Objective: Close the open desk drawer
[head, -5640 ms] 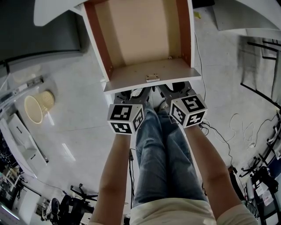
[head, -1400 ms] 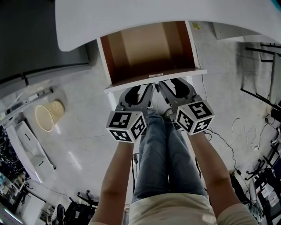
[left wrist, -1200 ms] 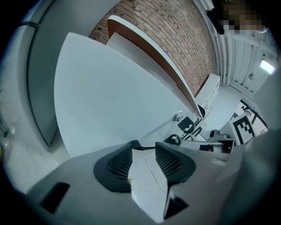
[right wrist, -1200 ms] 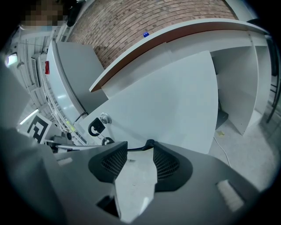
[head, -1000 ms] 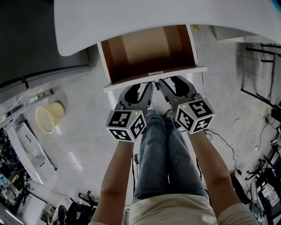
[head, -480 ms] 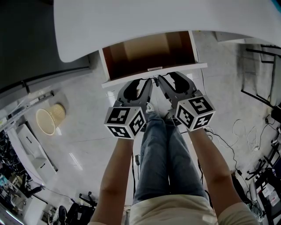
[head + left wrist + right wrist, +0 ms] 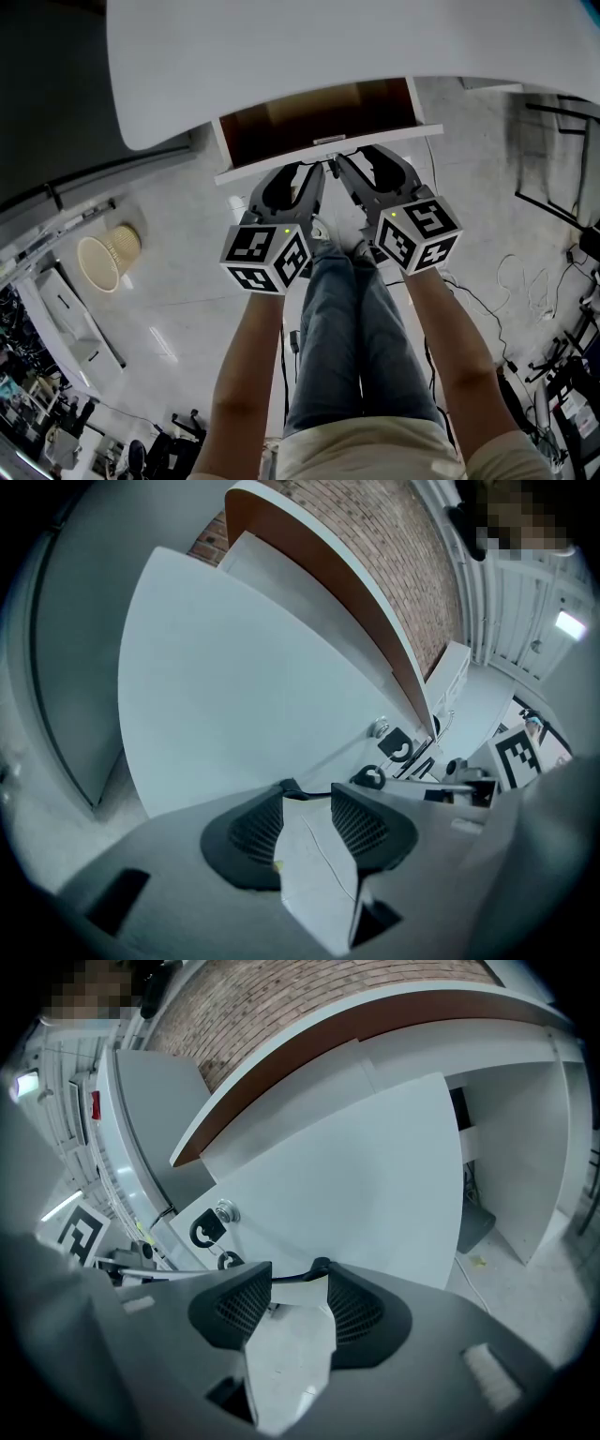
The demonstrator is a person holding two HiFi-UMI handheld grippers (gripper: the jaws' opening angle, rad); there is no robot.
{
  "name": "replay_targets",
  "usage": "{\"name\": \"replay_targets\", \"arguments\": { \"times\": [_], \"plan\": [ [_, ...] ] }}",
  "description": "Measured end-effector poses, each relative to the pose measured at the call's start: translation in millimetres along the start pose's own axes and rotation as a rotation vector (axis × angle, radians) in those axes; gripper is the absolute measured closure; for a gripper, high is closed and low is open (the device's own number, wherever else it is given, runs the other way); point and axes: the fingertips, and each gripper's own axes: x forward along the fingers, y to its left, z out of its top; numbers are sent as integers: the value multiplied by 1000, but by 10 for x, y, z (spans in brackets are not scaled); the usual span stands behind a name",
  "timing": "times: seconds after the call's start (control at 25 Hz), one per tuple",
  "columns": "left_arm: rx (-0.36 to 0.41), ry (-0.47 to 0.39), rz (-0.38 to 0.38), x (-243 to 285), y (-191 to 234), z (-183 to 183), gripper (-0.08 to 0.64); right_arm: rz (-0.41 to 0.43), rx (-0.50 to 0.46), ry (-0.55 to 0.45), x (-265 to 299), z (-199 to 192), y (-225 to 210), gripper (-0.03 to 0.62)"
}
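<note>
The white drawer front (image 7: pixel 281 167) stands just below the white desk top (image 7: pixel 309 56). Only a narrow strip of the brown drawer inside (image 7: pixel 319 117) shows. My left gripper (image 7: pixel 315 172) and right gripper (image 7: pixel 341 169) sit side by side with their tips against the front, either side of the small lock (image 7: pixel 328 141). In the left gripper view the left gripper (image 7: pixel 307 794) stands open on the white panel (image 7: pixel 244 696), with nothing between its pads. The right gripper (image 7: pixel 298 1283) is likewise open against the panel (image 7: pixel 347 1185), next to the lock (image 7: pixel 225 1210).
The person's legs in jeans (image 7: pixel 337 319) are below the drawer. A wicker basket (image 7: pixel 98 258) stands on the pale floor at the left. Cables (image 7: pixel 506 272) and a black frame (image 7: pixel 562 159) lie to the right.
The drawer has slid further in under the desk top, so less of its inside shows. Both grippers moved forward with its front.
</note>
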Motion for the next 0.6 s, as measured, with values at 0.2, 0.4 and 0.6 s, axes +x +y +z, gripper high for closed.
{"name": "replay_targets", "arguments": {
  "times": [0.2,0.4,0.6],
  "plan": [
    [4,-9,0,23,37,79,400,3,-7,-6,58,66,8,403],
    [7,-17,1,107,55,163,400,4,-13,-14,121,149,-44,403],
    [9,-26,2,167,109,258,399,8,-21,-20,213,229,-64,403]
  ]
}}
